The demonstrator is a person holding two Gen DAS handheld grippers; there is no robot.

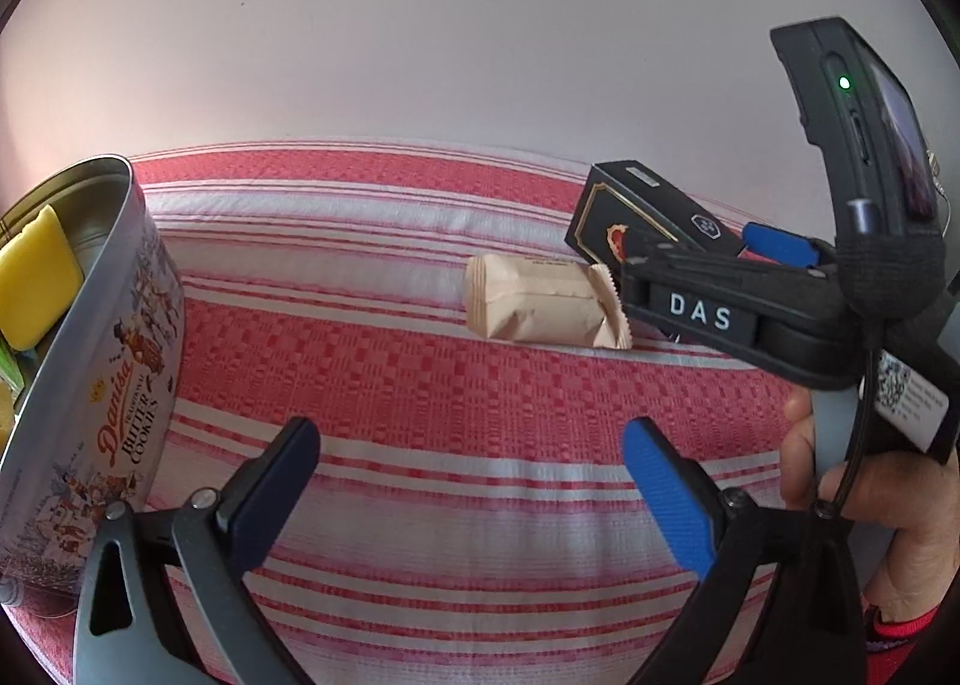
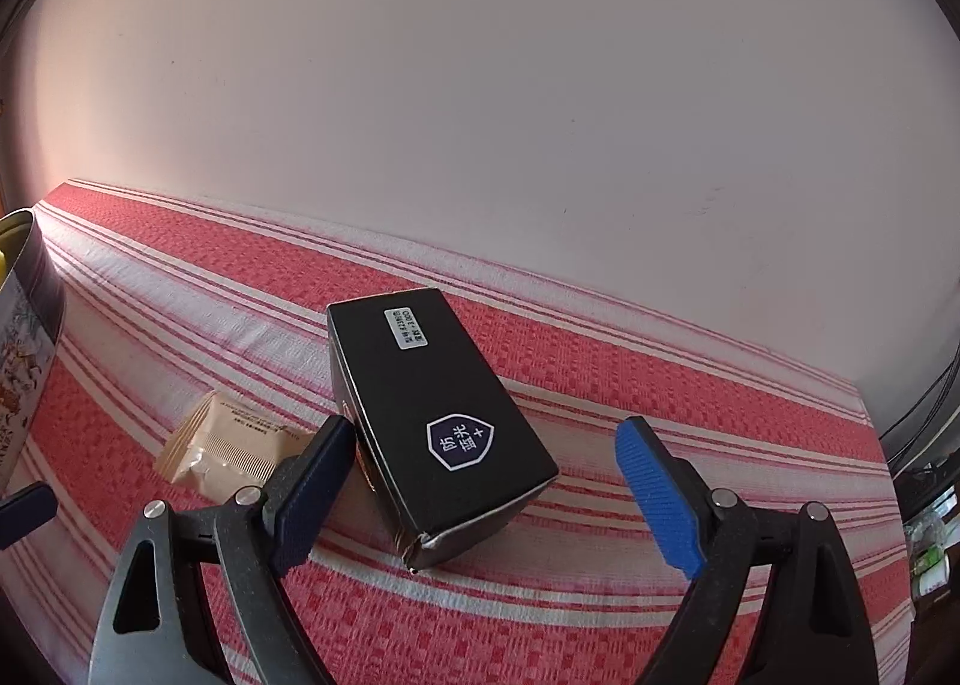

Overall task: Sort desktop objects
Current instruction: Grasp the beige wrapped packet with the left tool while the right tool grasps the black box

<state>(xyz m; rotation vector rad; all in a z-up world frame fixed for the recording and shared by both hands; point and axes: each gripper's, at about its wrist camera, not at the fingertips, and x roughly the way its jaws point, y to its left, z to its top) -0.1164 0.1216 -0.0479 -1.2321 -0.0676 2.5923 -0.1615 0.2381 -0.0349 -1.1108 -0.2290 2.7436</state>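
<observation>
Both wrist views tilt down, close — sharing the black box [image 2: 435, 421].

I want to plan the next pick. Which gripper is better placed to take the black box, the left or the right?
The right. The right gripper is open, with the black box lying between its fingers. The left gripper is open over bare cloth, apart from the box.
</observation>
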